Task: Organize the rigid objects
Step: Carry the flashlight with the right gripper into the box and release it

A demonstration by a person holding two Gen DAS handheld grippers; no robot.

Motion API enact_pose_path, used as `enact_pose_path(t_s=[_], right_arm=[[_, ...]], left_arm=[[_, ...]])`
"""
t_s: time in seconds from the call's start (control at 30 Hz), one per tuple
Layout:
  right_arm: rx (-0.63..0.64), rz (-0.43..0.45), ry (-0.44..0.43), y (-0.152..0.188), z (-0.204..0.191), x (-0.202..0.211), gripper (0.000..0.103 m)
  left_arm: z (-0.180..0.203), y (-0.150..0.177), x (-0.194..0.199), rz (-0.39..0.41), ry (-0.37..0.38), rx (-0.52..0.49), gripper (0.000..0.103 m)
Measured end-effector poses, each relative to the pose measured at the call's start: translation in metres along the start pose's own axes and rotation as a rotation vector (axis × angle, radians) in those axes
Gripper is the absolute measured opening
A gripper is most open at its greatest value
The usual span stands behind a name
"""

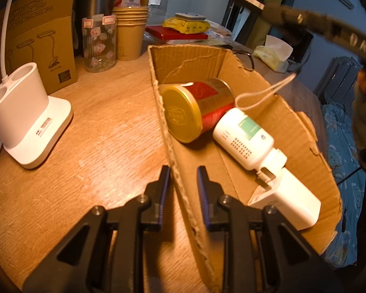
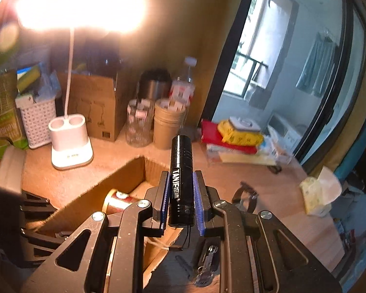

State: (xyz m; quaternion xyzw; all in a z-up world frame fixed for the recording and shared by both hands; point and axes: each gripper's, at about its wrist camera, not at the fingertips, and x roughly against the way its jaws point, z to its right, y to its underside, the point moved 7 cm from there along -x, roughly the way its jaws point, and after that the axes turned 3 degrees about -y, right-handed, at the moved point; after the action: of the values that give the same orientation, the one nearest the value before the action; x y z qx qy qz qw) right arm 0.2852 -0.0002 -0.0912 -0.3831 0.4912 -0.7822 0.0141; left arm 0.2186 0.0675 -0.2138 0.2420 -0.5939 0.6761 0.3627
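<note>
**Two grippers at a torn cardboard box, one carrying a flashlight**

Two items already lie inside the open cardboard box (image 1: 268,131) on the wooden desk (image 1: 105,131): a red and gold tin (image 1: 197,108) on its side at the far end, and a white handheld device (image 1: 244,141) with a cord loop, touching the tin and stretching toward the near right corner. The box walls are ragged along their top edges.

The left gripper (image 1: 183,190) straddles the box's near left wall, one finger outside over the desk and one inside; its fingers pinch that cardboard wall between them.

The right gripper (image 2: 181,195) has its fingers pressed onto a black flashlight (image 2: 181,180), which stands up between the blue pads with white lettering along its barrel and a thin cord hanging from its lower end. It hovers above the box, and the tin shows just below and left of it.

Beyond the box on the desk stand a white lamp base (image 1: 29,117) with two round wells, a clear patterned jar (image 1: 99,44), a stack of paper cups (image 1: 131,31) and a printed carton (image 1: 44,41). A yellow packet (image 1: 186,25) rests on a red book further back, and a tissue pack (image 1: 274,53) sits near the desk's right edge. The lamp head glares brightly in the right wrist view.
</note>
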Motion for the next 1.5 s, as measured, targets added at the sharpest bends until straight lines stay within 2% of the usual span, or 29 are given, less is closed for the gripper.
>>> enact_pose_path(t_s=[0.3,0.6,1.0,1.27,1.5], right_arm=[[-0.045,-0.097,-0.020,0.027,-0.005,-0.034,0.020],[-0.067,-0.171,-0.003,0.038,-0.009,-0.055,0.020],[-0.064,-0.220,-0.013,0.048,-0.016,-0.065,0.020],[-0.023,-0.260,0.011,0.055,-0.019,-0.072,0.020],[-0.021,-0.266,0.010,0.053,-0.019,-0.070,0.020]], left_arm=[[0.000,0.000,0.000,0.000,0.000,0.000,0.024],[0.000,0.000,0.000,0.000,0.000,0.000,0.024],[-0.001,0.000,0.000,0.000,0.000,0.000,0.024],[0.000,0.000,0.000,0.000,0.000,0.000,0.024],[0.000,0.000,-0.001,-0.001,-0.002,-0.001,0.024]])
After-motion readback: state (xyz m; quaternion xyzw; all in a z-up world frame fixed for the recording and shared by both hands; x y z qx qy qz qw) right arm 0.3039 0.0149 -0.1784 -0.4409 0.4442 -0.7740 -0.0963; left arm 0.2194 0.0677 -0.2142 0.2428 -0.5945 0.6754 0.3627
